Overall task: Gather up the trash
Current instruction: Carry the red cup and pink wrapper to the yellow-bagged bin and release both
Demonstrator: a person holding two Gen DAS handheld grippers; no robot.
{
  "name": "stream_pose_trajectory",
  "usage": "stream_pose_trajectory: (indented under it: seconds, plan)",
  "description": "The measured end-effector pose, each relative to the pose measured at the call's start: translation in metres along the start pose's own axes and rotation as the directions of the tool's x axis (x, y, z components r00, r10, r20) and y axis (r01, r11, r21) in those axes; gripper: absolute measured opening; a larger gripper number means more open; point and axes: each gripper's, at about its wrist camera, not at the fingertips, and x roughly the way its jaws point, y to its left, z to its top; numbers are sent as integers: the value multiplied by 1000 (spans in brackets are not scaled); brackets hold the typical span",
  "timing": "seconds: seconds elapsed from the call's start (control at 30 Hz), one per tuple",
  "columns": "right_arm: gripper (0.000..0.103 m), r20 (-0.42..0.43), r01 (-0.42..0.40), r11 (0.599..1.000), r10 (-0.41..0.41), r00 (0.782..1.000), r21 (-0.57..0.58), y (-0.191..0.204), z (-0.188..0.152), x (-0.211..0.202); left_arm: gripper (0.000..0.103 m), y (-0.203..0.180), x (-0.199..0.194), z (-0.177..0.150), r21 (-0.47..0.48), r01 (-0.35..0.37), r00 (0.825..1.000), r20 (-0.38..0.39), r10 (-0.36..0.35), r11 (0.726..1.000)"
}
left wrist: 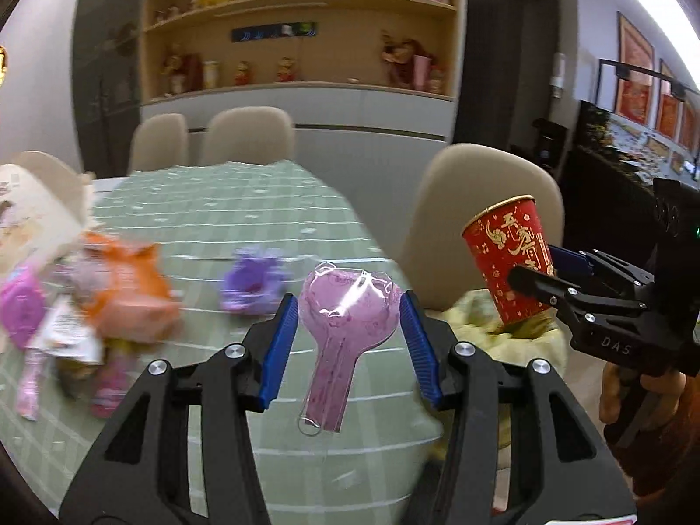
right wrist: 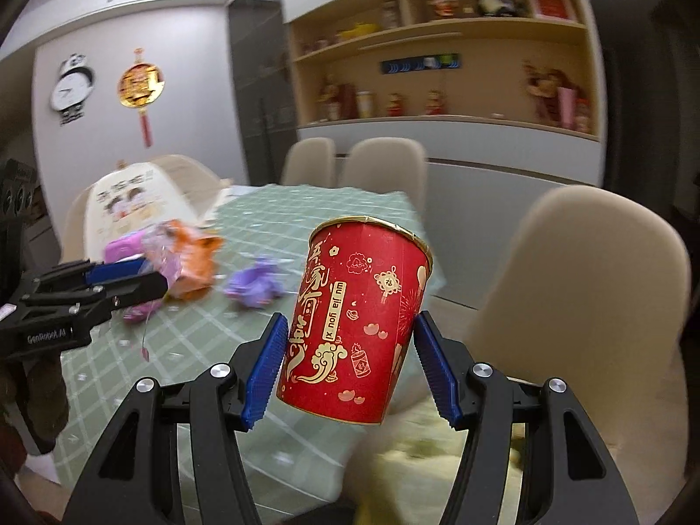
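Note:
My left gripper point(left wrist: 348, 313) is shut on a pink plastic blister pack point(left wrist: 345, 319), held above the green checked tablecloth point(left wrist: 210, 214). My right gripper point(right wrist: 350, 350) is shut on a red paper cup point(right wrist: 356, 323) with gold print, tilted, held off the table's right edge over a yellow-green trash bag point(right wrist: 428, 442). The cup point(left wrist: 509, 262) and right gripper point(left wrist: 529, 282) also show in the left wrist view. The left gripper point(right wrist: 144, 278) shows at the left of the right wrist view. More trash lies on the table: an orange wrapper point(left wrist: 131, 293), a purple crumpled piece point(left wrist: 251, 282), pink packaging point(left wrist: 19, 310).
Beige chairs point(left wrist: 481, 210) stand around the table. A printed white bag point(right wrist: 127, 205) stands at the table's far left. A shelf unit point(left wrist: 302, 30) with figurines lines the back wall. The yellow-green bag point(left wrist: 481, 328) sits by the table's right edge.

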Motion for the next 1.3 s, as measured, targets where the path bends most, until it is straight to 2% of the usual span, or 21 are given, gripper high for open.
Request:
stream_pose_trajectory:
  seconds: [0.13,0.37,0.77,0.8,0.9,0.97,1.03,1.17,1.23,1.3]
  plan:
    - [57,-13,67,996,-66,998,51,-44,-13,-10,46,-35,38,-2,-13,71,996,-50,-71,997]
    - [57,-42,145,982,-141,989,123,-98,-37,-20,46,-87,94,-9,-26,172,974,-143,-174,985]
    - [57,-88,209,957,-195,977,200,-154,-66,-17,46,-133,163,-19,-110,293,920,-238,-311,950]
    - [57,-94,212,955,-197,976,205,-158,-68,-14,48,-134,167,-19,-120,304,915,-240,-325,945]
    - [57,-107,208,955,-188,976,214,-163,-72,-9,63,-134,179,-17,-163,330,897,-254,-363,930]
    - [57,-119,197,957,-175,977,212,-162,-76,-2,66,-131,179,-15,-179,320,900,-250,-357,930]
    - [57,-132,177,963,-152,980,202,-156,-76,10,72,-125,175,-13,-179,298,912,-237,-335,938]
    - [57,-182,112,977,-78,980,180,-137,-81,45,77,-105,157,-11,-177,241,940,-203,-275,954]
    - [57,-240,87,981,-44,970,172,-126,-87,69,80,-93,144,-13,-181,210,953,-182,-243,961]
    - [57,-322,83,985,-31,946,149,-117,-97,93,81,-83,133,-16,-180,190,961,-167,-220,965]
